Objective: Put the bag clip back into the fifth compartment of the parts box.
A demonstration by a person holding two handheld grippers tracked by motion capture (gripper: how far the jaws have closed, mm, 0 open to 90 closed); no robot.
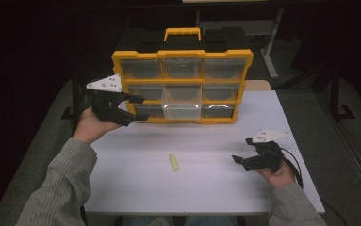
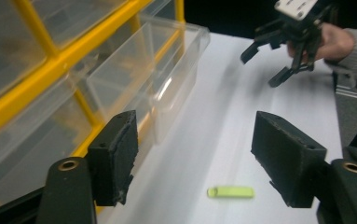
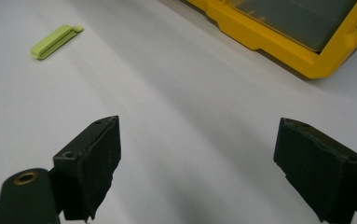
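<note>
Yellow organizer: the yellow-framed drawer case (image 1: 183, 87) stands upright at the far side of the white table (image 1: 216, 188), and its clear middle drawer (image 1: 181, 104) juts out toward us, pulled open.
Drawer contents: nothing I can make out inside; the other compartments sit flush, too dim to read.
Left gripper: the left gripper (image 1: 138, 109) hovers at the case's lower left corner, jaws apart, nothing between them.
Right gripper: the right gripper (image 1: 242, 153) rests low over the table on the right, jaws wide, empty.
Green piece: the small lime-green clip (image 1: 174, 162) lies flat mid-table, well apart from both grippers and the drawer.
Step in hand: by my read, drawer's open, pickup comes next.
Next move: a gripper must drop over the clip, straddle its narrow width, pinch, then carry it to the open drawer.
</note>
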